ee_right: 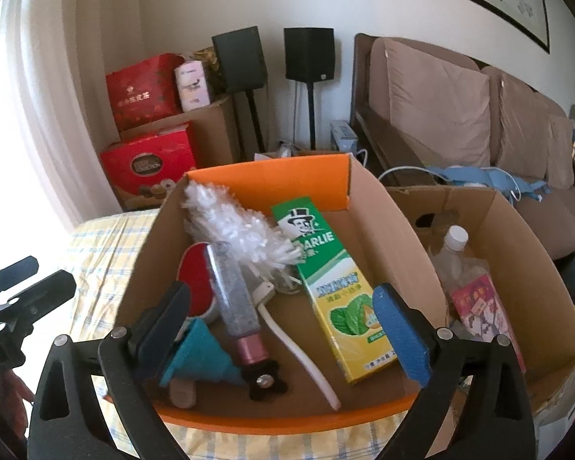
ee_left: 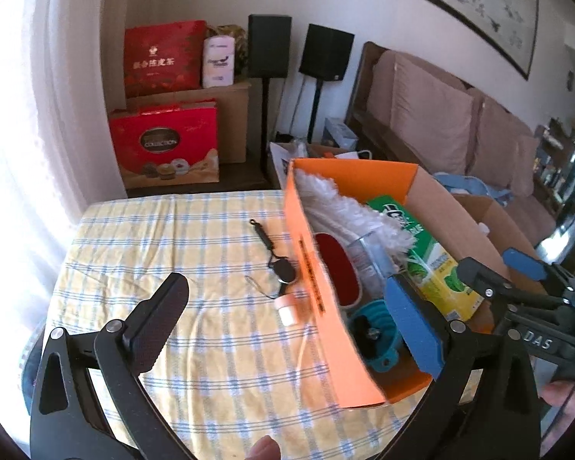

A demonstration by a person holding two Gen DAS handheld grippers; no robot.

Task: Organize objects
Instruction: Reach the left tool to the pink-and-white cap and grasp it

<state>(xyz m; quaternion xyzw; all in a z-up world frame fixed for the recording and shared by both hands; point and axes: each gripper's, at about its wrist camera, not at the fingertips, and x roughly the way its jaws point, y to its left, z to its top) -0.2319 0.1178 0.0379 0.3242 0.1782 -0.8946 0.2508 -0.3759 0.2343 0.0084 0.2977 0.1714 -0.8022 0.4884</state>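
An orange cardboard box (ee_left: 318, 306) stands on the yellow checked cloth (ee_left: 172, 230). It holds a white duster (ee_right: 237, 226), a green-and-yellow toothpaste carton (ee_right: 337, 291), a glitter tube with a pink cap (ee_right: 237, 306), a red paddle (ee_right: 197, 276) and a teal funnel (ee_right: 207, 356). Left of the box lie a black key reel (ee_left: 281, 268) and a small pink-and-white bottle (ee_left: 287, 308). My left gripper (ee_left: 291, 318) is open above that bottle, astride the box's left wall. My right gripper (ee_right: 287, 326) is open over the box's contents, holding nothing.
A plain cardboard box (ee_right: 517, 230) at the right holds a clear bottle (ee_right: 454, 253) and a pink packet (ee_right: 483, 310). Behind the table are red gift boxes (ee_left: 165, 142), two black speakers on stands (ee_left: 268, 46) and a sofa with brown cushions (ee_right: 441, 103).
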